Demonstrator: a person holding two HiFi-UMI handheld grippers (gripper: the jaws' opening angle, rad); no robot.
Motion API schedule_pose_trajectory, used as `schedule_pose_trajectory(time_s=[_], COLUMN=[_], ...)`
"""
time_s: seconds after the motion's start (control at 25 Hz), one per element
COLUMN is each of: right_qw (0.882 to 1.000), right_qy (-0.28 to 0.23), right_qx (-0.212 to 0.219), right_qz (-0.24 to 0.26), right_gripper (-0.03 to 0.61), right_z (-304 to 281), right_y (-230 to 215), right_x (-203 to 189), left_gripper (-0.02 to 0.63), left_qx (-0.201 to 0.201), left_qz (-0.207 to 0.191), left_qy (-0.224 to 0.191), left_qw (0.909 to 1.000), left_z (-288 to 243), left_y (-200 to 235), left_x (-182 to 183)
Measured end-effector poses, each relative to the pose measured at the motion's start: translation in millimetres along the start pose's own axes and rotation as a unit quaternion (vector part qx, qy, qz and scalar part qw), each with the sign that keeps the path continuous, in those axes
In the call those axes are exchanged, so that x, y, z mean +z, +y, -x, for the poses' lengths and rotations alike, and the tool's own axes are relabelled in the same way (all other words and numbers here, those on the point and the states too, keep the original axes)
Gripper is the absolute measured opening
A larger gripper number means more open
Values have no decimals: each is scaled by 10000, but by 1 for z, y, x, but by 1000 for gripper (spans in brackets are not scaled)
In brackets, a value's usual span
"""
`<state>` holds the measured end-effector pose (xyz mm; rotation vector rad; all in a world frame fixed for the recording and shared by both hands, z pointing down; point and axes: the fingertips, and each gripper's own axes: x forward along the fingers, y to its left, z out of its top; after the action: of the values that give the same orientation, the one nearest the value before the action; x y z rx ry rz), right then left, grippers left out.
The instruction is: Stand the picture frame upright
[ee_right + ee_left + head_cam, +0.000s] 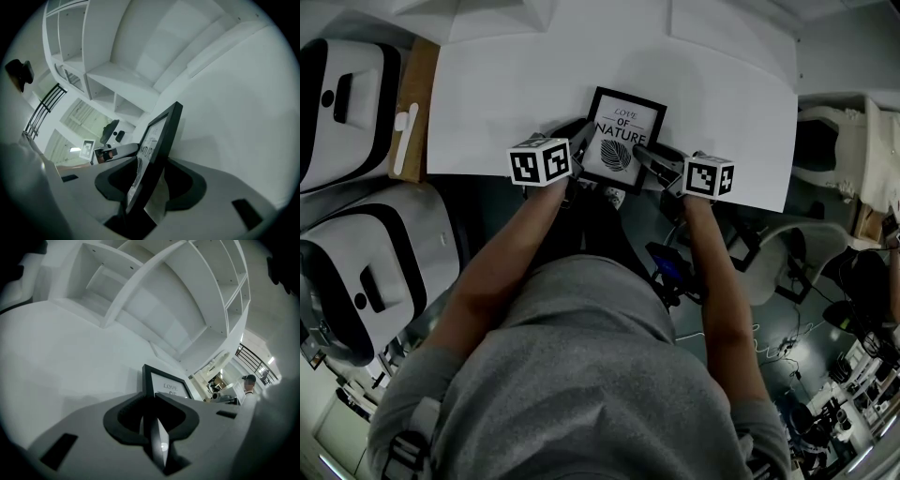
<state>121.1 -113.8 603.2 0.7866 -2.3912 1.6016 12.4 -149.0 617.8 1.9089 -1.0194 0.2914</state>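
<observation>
The black picture frame [623, 139], with a "LOVE OF NATURE" leaf print, is at the near edge of the white table [487, 112]. My left gripper [579, 152] pinches its left edge and my right gripper [645, 157] its right edge. In the right gripper view the frame [157, 140] rises steeply between the jaws of the right gripper [152, 164], print side left, with a thin grey back panel behind it. In the left gripper view the frame's [166, 386] corner shows past the left gripper [151, 401], whose jaws press on a thin edge. Whether the lower edge touches the table is hidden.
White shelving [187, 301] stands behind the table. Two white machine housings [356, 272] sit at the left, beside a wooden strip [417, 84]. A chair [834, 141] and cables are at the right. A person [248, 383] stands far off.
</observation>
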Motion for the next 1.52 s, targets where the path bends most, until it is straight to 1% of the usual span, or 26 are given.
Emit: schedule_pose_trajectory(time_s=[0.24, 0.32, 0.56, 0.72, 0.88, 1.04, 1.08, 1.2, 1.32, 1.4, 1.52], right_qw=[9997, 9994, 9987, 9989, 9979, 9934, 9922, 9894, 9834, 9818, 9792], right_qy=[-87, -90, -199, -394, -651, -890, -929, -1013, -1186, -1246, -1358], right_qx=[-109, -171, -241, -117, 56, 597, 679, 837, 1031, 1081, 1173], right_qz=[188, 285, 397, 222, -32, -409, -470, -625, -906, -938, -947], right_gripper=[167, 155, 120, 107, 92, 78, 75, 74, 72, 71, 69], right_z=[-1, -1, 4, 8, 14, 15, 16, 18, 22, 25, 31], right_y=[1, 1, 4, 8, 5, 20, 23, 25, 29, 30, 32], right_x=[8, 8, 11, 15, 19, 27, 28, 29, 32, 34, 38], left_gripper=[74, 74, 75, 75, 77, 97, 98, 112, 118, 129, 132], left_qx=[13, 37, 38, 93, 14, 24, -2, -133, -233, -333, -586], left_qz=[2, -25, -309, -613, -845, -1432, -1447, -1193, -1096, -1055, -918], left_qy=[-71, -89, -41, -65, -41, -160, -164, -203, -242, -244, -167], left_qw=[10000, 10000, 9995, 9981, 9964, 9896, 9893, 9926, 9934, 9936, 9939], left_z=[1, 2, 2, 3, 2, 6, 7, 8, 11, 14, 15], left_y=[0, 0, -4, -8, -11, -17, -18, -17, -17, -18, -21], left_x=[1, 1, -2, -4, -5, -2, -2, -3, -2, 0, -1])
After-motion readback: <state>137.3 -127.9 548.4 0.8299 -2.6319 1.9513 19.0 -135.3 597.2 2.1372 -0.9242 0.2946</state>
